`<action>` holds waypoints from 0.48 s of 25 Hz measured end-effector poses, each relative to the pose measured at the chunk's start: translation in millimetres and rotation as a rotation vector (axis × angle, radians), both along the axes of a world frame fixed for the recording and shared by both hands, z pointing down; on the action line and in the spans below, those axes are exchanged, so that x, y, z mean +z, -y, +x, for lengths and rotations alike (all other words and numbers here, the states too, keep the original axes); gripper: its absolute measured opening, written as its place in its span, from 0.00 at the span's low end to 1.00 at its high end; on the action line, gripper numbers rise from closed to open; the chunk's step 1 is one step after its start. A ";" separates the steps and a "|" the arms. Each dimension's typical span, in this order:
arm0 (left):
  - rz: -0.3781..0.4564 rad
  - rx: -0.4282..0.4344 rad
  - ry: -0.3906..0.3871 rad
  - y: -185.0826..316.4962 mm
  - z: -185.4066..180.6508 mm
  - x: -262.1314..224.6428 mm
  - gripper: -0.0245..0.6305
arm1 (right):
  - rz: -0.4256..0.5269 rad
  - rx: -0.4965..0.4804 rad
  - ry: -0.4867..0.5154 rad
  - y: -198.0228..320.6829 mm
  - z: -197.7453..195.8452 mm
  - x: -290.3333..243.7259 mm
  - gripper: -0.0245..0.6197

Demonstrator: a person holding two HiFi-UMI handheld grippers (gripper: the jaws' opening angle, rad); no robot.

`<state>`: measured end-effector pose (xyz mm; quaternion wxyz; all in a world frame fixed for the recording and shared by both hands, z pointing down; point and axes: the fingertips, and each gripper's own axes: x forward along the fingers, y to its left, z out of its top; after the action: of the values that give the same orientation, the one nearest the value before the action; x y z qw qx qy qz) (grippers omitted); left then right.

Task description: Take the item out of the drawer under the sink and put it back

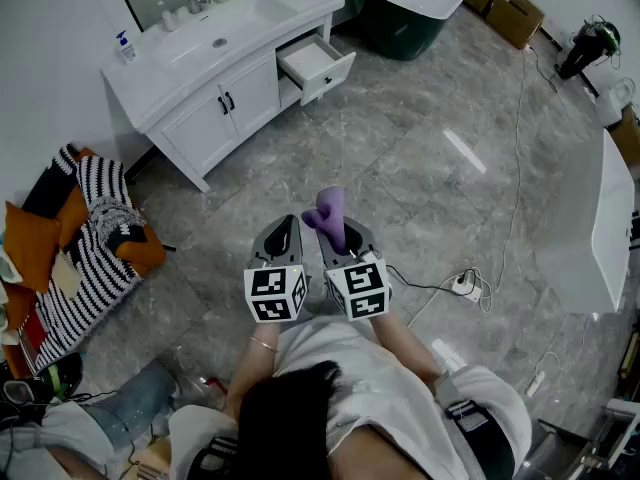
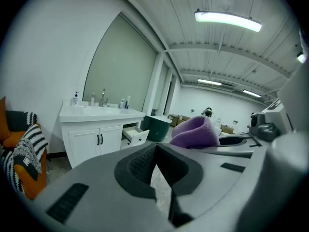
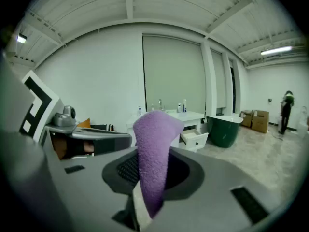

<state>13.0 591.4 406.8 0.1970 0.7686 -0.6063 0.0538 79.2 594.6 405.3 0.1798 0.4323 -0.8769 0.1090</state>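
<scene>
A purple cloth (image 1: 330, 213) sticks up from my right gripper (image 1: 345, 236), whose jaws are shut on it. In the right gripper view the purple cloth (image 3: 154, 149) fills the gap between the pads. My left gripper (image 1: 283, 232) hangs beside it, shut and holding nothing; in its own view the left gripper (image 2: 155, 146) shows tips that meet. Far ahead, the white drawer (image 1: 315, 63) stands pulled out of the sink cabinet (image 1: 215, 103). The drawer (image 2: 134, 135) is several steps away from both grippers.
A dark green tub (image 1: 400, 8) stands right of the cabinet. Orange cushions and a striped blanket (image 1: 85, 238) lie at the left. A power strip (image 1: 463, 286) with a cable lies on the grey floor. A white counter (image 1: 600, 228) runs along the right. A person (image 3: 287, 110) stands far back.
</scene>
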 end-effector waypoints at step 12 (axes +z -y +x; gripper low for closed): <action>-0.014 0.010 -0.028 12.6 -14.0 -1.7 0.04 | -0.017 0.001 0.044 13.4 -15.9 -6.5 0.21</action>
<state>-1.0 578.8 405.1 0.2108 0.7710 -0.5990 0.0481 63.3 581.2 398.9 0.1639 0.4288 -0.8794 0.1260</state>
